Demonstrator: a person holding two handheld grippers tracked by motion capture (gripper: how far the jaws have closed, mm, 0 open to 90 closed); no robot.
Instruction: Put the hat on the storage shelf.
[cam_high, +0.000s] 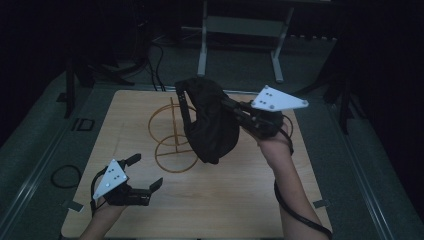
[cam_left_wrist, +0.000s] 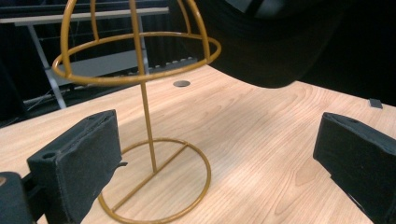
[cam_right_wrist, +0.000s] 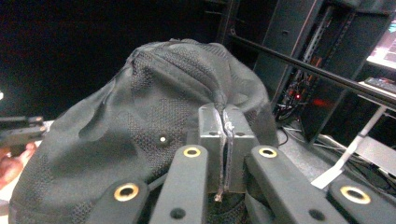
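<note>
Wooden table (cam_high: 210, 195) — black cap (cam_high: 212, 125) beside wire stand (cam_high: 172, 135)

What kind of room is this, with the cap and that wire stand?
Probably a lab or test room set up for recording. A lone wooden table sits in a dark space, cables run across the floor behind it, and equipment racks with a lit screen stand to the side.

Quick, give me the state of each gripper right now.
Left gripper: open, jaws wide apart, nothing between them.
Right gripper: shut on the black cap, held up beside the wire hat stand.
</note>
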